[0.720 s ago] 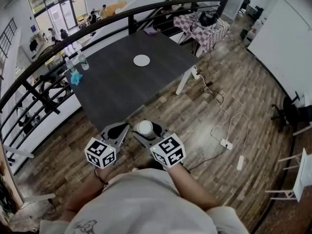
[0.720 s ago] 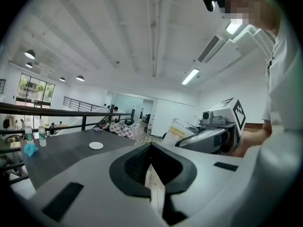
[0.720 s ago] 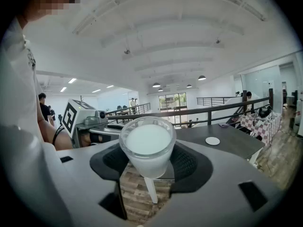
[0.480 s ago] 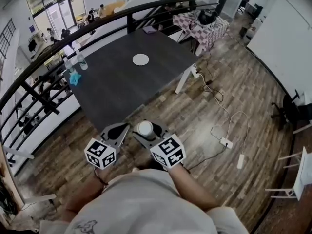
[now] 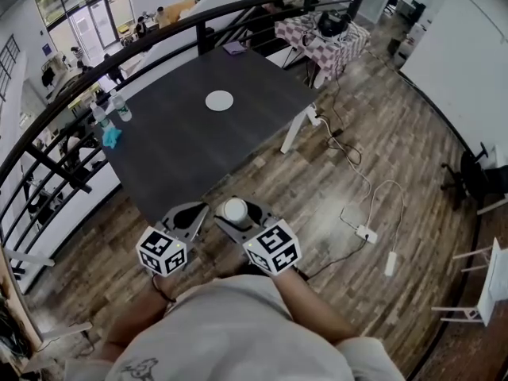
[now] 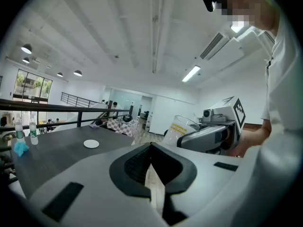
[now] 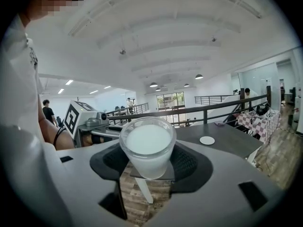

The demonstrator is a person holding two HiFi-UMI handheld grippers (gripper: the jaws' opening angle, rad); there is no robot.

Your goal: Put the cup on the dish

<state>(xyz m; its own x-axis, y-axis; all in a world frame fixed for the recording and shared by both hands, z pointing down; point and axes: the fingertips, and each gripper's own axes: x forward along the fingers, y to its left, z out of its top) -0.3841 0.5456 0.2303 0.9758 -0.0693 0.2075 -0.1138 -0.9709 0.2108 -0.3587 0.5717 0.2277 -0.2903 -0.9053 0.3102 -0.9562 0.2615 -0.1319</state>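
Right gripper (image 7: 150,167): its jaws stand wide and press on the cup (image 7: 147,143) from both sides, so the cup is held.
Cup: it is upright between the right jaws and looks white inside. It is in the air over the wooden floor (image 5: 357,141), close in front of the person's body and short of the near edge of the table (image 5: 190,153).
Left gripper (image 6: 151,150): its jaws are together and nothing is between them. It hangs just beside the right gripper, on that gripper's left, at about the same height.
Dish (image 5: 219,100): small, white and round. It lies flat on the dark table, in the far half, with nothing on it, well apart from the cup.
Table edge: two bottles (image 5: 121,109) stand at the left side, and a blue thing (image 5: 110,137) lies near them, beside the black railing (image 5: 159,34).
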